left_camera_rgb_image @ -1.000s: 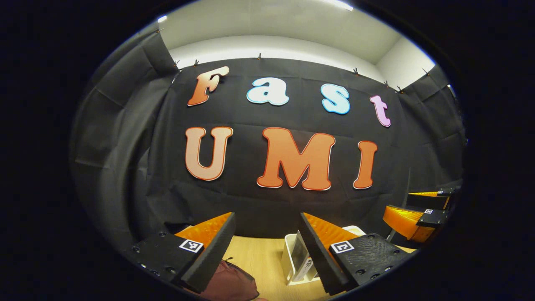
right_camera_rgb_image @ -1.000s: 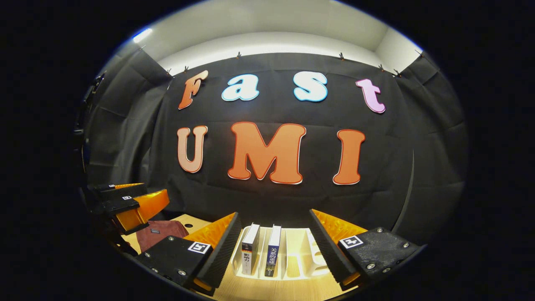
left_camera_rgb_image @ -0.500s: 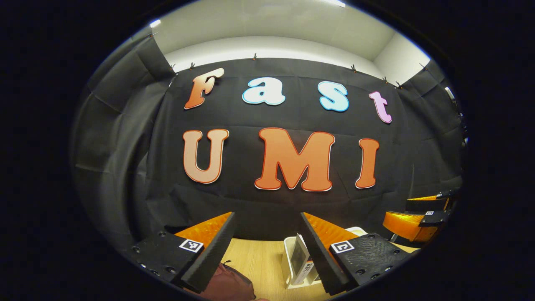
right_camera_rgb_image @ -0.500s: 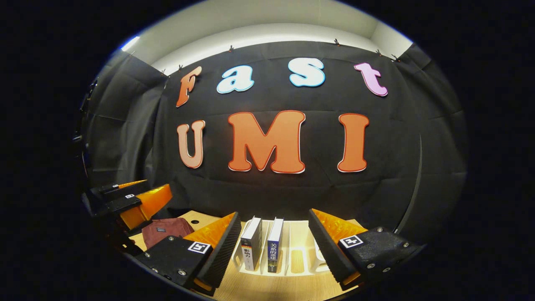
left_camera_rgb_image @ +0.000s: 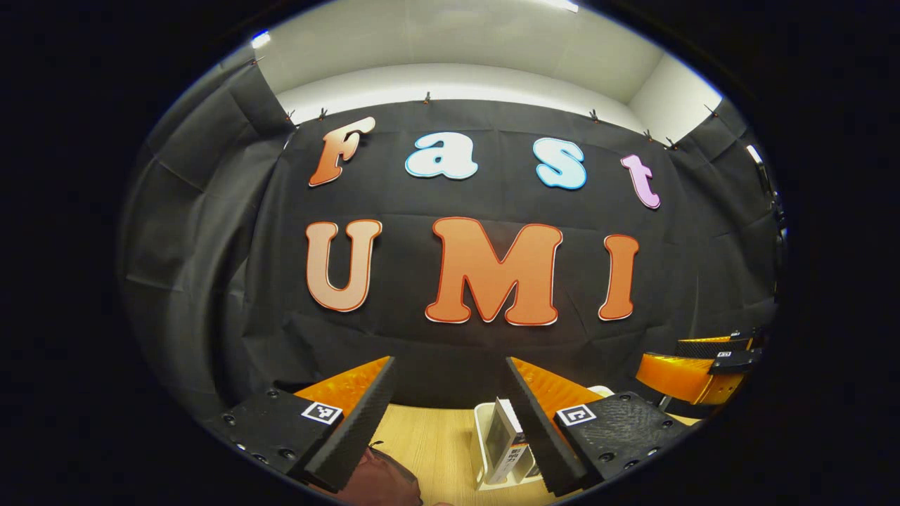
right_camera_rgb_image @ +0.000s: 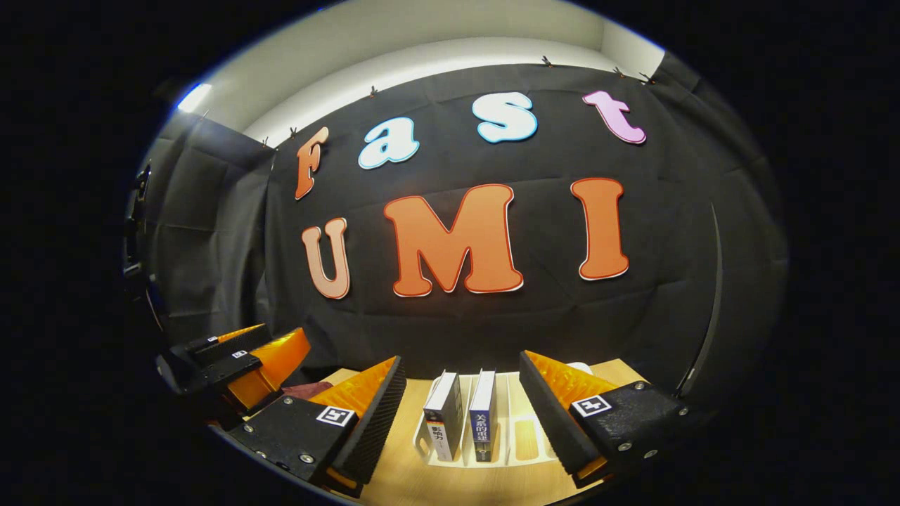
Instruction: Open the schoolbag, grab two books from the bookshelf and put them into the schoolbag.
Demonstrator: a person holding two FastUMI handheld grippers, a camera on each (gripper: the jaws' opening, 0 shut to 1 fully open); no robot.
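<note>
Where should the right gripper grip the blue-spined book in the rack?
Probably the blue-spined book's top edge, coming from above with one finger on each cover. It stands upright in the white rack, spine toward the open right gripper, with the white-spined book close beside it.

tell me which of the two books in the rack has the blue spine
The right-hand book in the right gripper view. Its spine is blue, while the book beside it on the left has a white spine. Both stand upright in the white rack.

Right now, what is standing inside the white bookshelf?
Two upright books stand side by side in the white bookshelf; the slots to their right look empty. Its far right end is covered by the right gripper.
</note>
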